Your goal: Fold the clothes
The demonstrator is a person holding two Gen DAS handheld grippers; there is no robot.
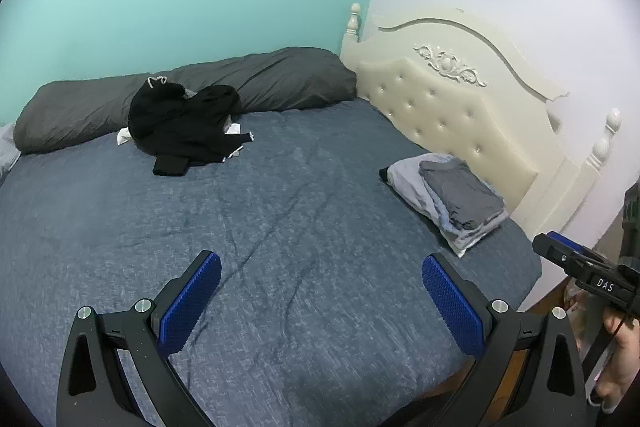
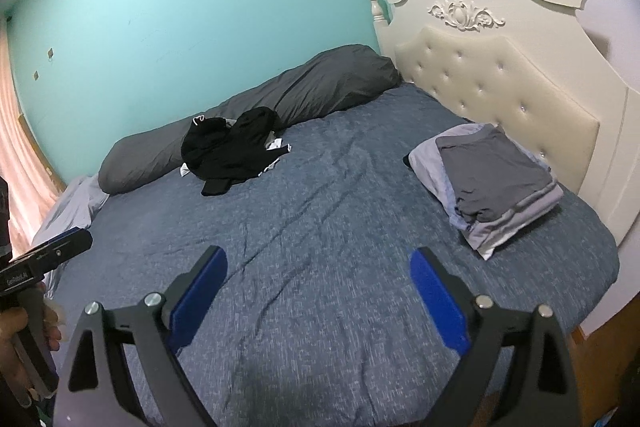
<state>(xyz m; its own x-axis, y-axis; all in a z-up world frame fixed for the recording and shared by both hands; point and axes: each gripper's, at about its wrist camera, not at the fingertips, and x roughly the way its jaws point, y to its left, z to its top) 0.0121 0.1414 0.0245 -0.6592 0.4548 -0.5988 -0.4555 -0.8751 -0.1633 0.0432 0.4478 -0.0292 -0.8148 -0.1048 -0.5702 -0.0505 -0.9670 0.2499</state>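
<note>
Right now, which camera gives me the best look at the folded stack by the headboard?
The right wrist view: the folded stack sits larger there, with its layered edges visible. In the left wrist view the stack appears smaller and more side-on, near the headboard.

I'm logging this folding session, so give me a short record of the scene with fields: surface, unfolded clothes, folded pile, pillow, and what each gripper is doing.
surface: bed with blue cover, cream headboard on the right
unfolded clothes: black heap at the far side, lying against the long grey pillow
folded pile: grey stack next to the headboard
left gripper: open, empty, above the cover
right gripper: open, empty, above the cover
</note>
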